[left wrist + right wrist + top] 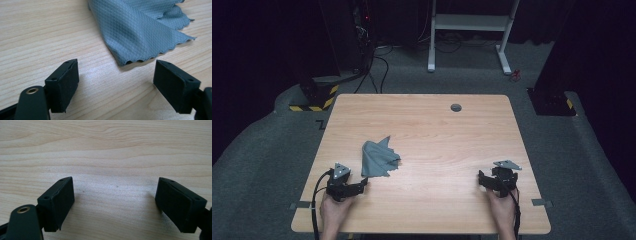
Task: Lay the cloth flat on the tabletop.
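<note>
One crumpled grey cloth, long axis toward left claw.

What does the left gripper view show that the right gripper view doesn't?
Left gripper view: the grey cloth, crumpled on the table, its scalloped near corner lying just beyond the open jaws of the left gripper, not between them. Right gripper view: the open jaws of the right gripper over bare wood, nothing between or ahead of them. Both: the light wooden table and a pair of black jaws standing wide apart with nothing held.
</note>
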Tool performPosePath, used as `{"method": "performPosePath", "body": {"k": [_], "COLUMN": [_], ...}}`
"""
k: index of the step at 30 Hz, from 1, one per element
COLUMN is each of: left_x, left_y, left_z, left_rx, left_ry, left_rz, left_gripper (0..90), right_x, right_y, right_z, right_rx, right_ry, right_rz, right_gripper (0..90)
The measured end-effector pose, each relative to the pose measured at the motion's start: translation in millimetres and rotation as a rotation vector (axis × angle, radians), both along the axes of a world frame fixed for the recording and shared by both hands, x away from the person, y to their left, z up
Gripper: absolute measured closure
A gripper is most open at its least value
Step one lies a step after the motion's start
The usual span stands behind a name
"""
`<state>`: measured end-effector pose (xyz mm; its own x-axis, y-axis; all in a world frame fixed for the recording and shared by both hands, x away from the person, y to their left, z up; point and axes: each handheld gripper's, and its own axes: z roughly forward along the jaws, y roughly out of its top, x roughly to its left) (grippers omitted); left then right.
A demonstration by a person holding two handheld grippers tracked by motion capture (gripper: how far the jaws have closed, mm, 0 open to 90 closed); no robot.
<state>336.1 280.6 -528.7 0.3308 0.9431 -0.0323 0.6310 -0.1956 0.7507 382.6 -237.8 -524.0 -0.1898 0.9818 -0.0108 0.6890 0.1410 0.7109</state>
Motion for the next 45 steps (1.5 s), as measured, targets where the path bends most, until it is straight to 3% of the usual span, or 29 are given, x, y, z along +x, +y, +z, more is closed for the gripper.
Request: {"method": "performPosePath", "body": {"k": [3, 7, 12, 15, 20, 24, 27, 32, 45], "left_x": [0.3, 2.5, 2.8, 0.7, 0.9, 3.0, 2.7, 6.7, 17.5], "left_y": [-1.1, -3.2, -4.3, -2.2, -3.6, -4.3, -5.9, -8.7, -23.1], "left_z": [0.1, -0.2, 0.0, 0.5, 0.2, 1.2, 1.5, 6.7, 13.6], "left_rx": [0.003, 0.008, 0.021, -0.004, 0.007, -0.01, -0.015, -0.071, -0.06], "left_ry": [0.0, 0.006, 0.002, -0.003, -0.005, 0.004, -0.013, -0.022, -0.002], "left_rz": [0.008, -0.01, 0.003, 0.006, -0.005, -0.014, 0.001, -0.025, -0.081], "left_gripper": [23.9, 18.2, 21.7, 25.4, 24.9, 24.4, 24.2, 23.1, 24.7], "right_x": [-0.1, -0.4, -0.4, -0.5, -0.8, -0.8, -1.0, -1.6, -1.6], "right_y": [0.0, 0.1, 0.2, 0.1, 0.5, 0.4, 0.6, 0.9, 0.8], "right_z": [0.0, 0.0, 0.1, 0.1, 0.2, 0.2, 0.2, 0.3, 0.3], "right_rx": [-0.001, -0.002, -0.002, -0.004, -0.002, -0.003, -0.002, 0.0, 0.0], "right_ry": [0.0, -0.001, -0.001, -0.004, -0.005, -0.006, -0.006, -0.005, -0.006], "right_rz": [0.0, -0.002, -0.002, 0.007, 0.01, 0.011, 0.012, 0.011, 0.013], "right_gripper": [15.5, 15.7, 15.7, 17.6, 18.0, 18.3, 18.7, 19.0, 19.3]}}
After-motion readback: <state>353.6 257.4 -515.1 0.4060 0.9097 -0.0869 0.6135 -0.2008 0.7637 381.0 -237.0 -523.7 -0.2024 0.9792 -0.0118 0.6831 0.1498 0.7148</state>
